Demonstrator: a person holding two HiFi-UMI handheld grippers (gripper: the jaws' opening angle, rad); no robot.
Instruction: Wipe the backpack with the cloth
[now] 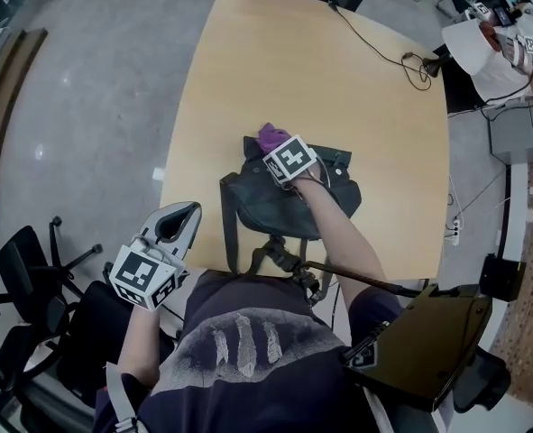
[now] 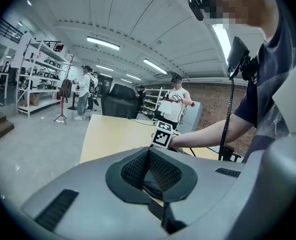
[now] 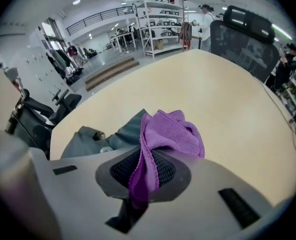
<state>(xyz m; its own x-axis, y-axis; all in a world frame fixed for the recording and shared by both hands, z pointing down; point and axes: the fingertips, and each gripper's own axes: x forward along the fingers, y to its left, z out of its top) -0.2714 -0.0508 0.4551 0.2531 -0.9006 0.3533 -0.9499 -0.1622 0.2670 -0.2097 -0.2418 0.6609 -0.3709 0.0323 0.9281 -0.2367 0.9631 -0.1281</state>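
Observation:
A dark grey backpack [image 1: 275, 201] lies flat on the wooden table [image 1: 338, 97], near its front edge, with straps hanging toward me. My right gripper [image 1: 273, 148] rests over the backpack's far end, shut on a purple cloth [image 1: 271, 136]. In the right gripper view the cloth [image 3: 170, 136] bunches out from between the jaws, with the backpack [image 3: 115, 134] just below and left of it. My left gripper [image 1: 178, 220] is held off the table's front left corner, away from the backpack; its jaws are shut with nothing between them [image 2: 149, 170].
A black cable [image 1: 383, 48] runs across the table's far right. Office chairs [image 1: 32, 278] stand on the floor at my left. A dark case [image 1: 428, 332] sits at the lower right. Other people [image 2: 85, 91] stand by shelving across the room.

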